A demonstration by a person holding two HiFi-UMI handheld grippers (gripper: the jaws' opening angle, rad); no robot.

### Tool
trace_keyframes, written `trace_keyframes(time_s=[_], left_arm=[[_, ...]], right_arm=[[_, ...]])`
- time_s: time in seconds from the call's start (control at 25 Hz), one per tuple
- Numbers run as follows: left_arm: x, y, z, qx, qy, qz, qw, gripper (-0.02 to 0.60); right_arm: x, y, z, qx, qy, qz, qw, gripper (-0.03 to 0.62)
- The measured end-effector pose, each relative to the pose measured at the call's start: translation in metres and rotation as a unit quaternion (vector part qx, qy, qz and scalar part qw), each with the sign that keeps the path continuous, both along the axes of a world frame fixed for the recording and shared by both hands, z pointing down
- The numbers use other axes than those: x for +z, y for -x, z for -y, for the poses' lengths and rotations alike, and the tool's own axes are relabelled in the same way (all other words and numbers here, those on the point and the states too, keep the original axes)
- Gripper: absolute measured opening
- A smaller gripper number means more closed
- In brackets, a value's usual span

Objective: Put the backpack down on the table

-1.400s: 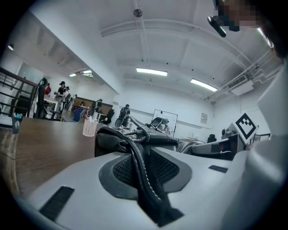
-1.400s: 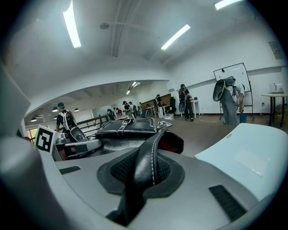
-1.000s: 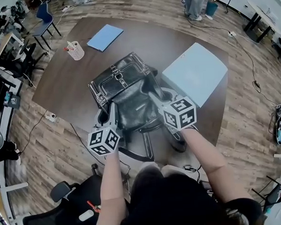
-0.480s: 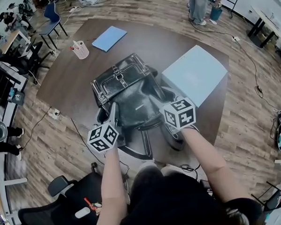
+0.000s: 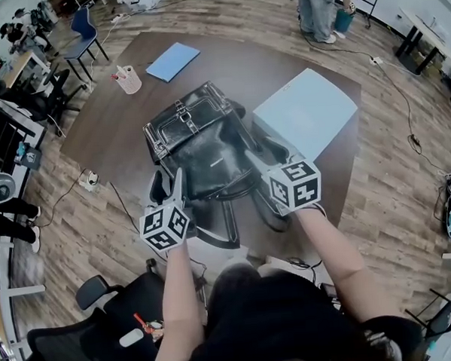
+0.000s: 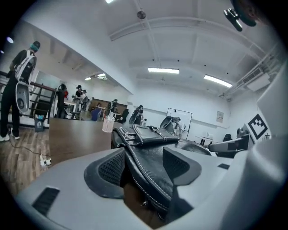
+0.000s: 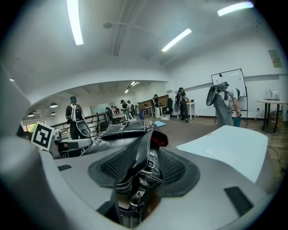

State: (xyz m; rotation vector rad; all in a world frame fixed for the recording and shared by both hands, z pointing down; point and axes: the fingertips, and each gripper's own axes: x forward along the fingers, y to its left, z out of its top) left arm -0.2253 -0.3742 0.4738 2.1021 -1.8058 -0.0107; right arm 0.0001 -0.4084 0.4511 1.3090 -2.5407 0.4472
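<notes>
The backpack [image 5: 201,143] is seen lying on the tabletop [image 5: 109,118], so the putting-down is judged done. The fingers [image 6: 110,168] of the left gripper [image 5: 178,177] and right gripper [image 5: 252,158] are being opened, with its straps [image 7: 146,152] loose between them; only withdrawal is left.

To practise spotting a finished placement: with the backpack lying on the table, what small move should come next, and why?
Probably draw both grippers back toward the person. The backpack lies on the table, and the left gripper and right gripper jaws are opening, each with a strap between them.
</notes>
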Motion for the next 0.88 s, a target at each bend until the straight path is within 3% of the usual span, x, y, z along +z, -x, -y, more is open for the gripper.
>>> trace_keyframes(time_s=[0.16, 0.36, 0.64, 0.88], left_arm=[[-0.013, -0.01, -0.011, 0.006, -0.008, 0.029, 0.9995, 0.242], [-0.033, -0.032, -0.025, 0.027, -0.032, 0.054, 0.9977, 0.173], [-0.059, -0.063, -0.042, 0.058, -0.051, 0.037, 0.9963, 0.087], [-0.07, -0.085, -0.052, 0.08, -0.055, 0.044, 0.9943, 0.072]], right_arm=[[-0.009, -0.008, -0.008, 0.015, -0.011, -0.005, 1.0, 0.221], [-0.02, -0.019, -0.02, 0.045, -0.034, -0.009, 0.998, 0.164], [-0.03, -0.03, -0.038, 0.063, -0.054, 0.001, 0.997, 0.101], [-0.036, -0.037, -0.049, 0.07, -0.058, 0.015, 0.996, 0.053]])
